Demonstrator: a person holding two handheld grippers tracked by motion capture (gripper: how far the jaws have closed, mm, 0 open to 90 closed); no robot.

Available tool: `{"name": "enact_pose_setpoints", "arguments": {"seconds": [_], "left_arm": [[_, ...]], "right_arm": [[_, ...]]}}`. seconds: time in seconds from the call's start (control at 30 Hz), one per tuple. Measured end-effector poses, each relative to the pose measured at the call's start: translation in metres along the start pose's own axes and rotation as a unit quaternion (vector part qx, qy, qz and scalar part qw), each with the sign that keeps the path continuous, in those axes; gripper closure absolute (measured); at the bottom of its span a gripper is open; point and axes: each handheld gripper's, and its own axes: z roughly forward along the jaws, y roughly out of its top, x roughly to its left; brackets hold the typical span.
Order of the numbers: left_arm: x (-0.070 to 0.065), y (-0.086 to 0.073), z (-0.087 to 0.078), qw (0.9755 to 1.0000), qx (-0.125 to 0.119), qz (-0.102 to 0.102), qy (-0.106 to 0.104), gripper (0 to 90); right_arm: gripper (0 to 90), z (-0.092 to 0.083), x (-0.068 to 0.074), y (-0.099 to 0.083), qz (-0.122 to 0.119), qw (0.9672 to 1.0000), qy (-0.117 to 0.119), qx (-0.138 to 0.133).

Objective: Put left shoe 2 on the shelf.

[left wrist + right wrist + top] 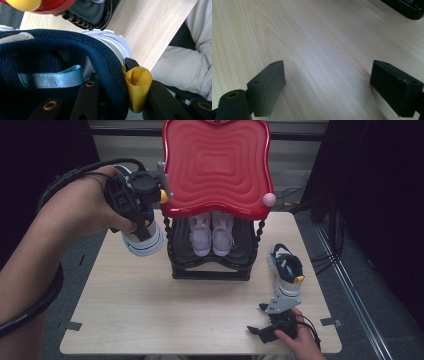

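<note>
A navy-and-white sneaker point(142, 237) was held up off the table point(150, 305), just beside the red-topped shoe rack point(215, 165), pinched at its padded collar by the left gripper point(145, 220) (yellow heel loop point(137, 87) at the jaws). Step judged: carrying it to a rack shelf; next, a free shelf must be lined up. The right gripper point(327, 85) rested wide apart, near the matching sneaker point(286, 270).

Two navy sneakers point(143, 237), two pink shoes point(211, 234), one shoe rack point(210, 267), one table point(150, 310)
</note>
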Motion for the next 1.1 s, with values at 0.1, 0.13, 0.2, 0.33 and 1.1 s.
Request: {"name": "enact_pose_setpoints", "arguments": {"seconds": [0.1,0.13,0.2,0.33,1.1], "left_arm": [[0.001,0.003,-0.007,1.0000,0.003,0.006,0.003,74.1],[0.000,0.003,-0.010,1.0000,-0.001,0.006,0.006,74.1],[0.001,0.005,-0.015,0.9999,-0.006,0.007,0.009,74.1],[0.001,0.009,-0.023,0.9997,-0.012,0.006,0.018,74.0],[-0.004,0.039,-0.044,0.9986,-0.025,0.029,0.036,73.8]], "right_arm": [[11.9,0.000,0.000,0.000,0.000,1.0000,0.000,0.000],[11.9,0.000,0.000,0.000,0.000,1.0000,0.000,0.000],[11.9,0.000,0.000,0.000,0.000,1.0000,0.000,0.000],[11.9,0.000,0.000,0.000,0.000,1.0000,0.000,0.000],[12.0,0.000,0.000,0.000,0.000,1.0000,0.000,0.000]]}}
